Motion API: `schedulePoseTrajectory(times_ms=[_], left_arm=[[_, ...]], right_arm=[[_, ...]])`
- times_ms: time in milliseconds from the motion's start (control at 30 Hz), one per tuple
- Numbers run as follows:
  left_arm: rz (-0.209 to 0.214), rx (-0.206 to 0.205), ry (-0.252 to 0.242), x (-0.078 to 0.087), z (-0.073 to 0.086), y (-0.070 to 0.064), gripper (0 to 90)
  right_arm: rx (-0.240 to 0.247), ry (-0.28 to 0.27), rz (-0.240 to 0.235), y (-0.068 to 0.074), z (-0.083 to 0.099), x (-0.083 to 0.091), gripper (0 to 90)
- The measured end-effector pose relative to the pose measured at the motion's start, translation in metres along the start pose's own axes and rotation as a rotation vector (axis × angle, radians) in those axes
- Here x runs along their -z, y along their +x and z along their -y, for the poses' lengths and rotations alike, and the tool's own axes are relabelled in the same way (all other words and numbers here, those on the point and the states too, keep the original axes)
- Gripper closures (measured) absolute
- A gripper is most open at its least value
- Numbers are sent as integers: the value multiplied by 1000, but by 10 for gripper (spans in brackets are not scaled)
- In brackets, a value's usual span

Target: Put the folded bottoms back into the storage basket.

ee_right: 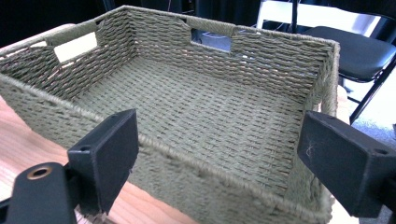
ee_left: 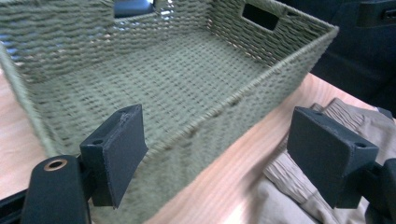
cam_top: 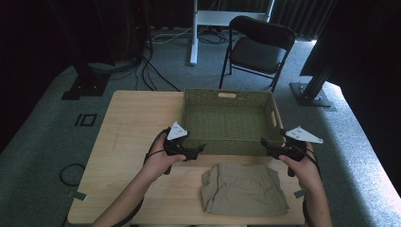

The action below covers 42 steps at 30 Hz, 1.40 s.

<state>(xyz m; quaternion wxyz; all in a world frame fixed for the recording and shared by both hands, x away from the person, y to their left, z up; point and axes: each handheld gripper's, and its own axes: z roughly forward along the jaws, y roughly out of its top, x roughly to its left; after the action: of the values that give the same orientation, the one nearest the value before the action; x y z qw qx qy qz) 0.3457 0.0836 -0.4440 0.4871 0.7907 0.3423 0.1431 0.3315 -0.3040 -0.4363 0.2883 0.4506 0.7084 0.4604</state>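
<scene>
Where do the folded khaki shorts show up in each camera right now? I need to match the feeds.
High view: the folded khaki shorts lie on the table near its front edge, just in front of the green woven basket.
Left gripper view: bottom right, beside the basket's near wall.
Right gripper view: I cannot make them out.
Shared landmark: the basket, with cut-out handles.

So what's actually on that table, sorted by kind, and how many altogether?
Woven green basket: 1
Folded tan shorts: 1
Hand-held tools, left tool and right tool, over the table: 2
Total: 4
</scene>
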Motion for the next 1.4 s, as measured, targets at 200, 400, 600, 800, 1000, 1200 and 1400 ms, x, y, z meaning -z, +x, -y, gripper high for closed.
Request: schedulePoseTrajectory(times_ms=[200,400,600,800,1000,1200,1400], left_arm=[[21,-15,11,-3,9,-12,205],[37,-13,6,-3,14,-22,205],[68,-28,17,-8,21,-37,205],[101,-31,34,-11,32,-51,205],[120,-22,58,-15,45,-62,205],[150,-18,94,-24,61,-76,205],[153,-17,154,-32,74,-86,205]], right_arm=[[1,5,-12,6,12,7,123],[10,4,-19,10,19,12,123],[1,7,-20,18,33,17,123],[-4,18,-29,23,49,19,132],[-9,31,-38,29,63,20,132],[-11,43,-35,32,77,22,131],[-21,77,-28,35,91,23,130]])
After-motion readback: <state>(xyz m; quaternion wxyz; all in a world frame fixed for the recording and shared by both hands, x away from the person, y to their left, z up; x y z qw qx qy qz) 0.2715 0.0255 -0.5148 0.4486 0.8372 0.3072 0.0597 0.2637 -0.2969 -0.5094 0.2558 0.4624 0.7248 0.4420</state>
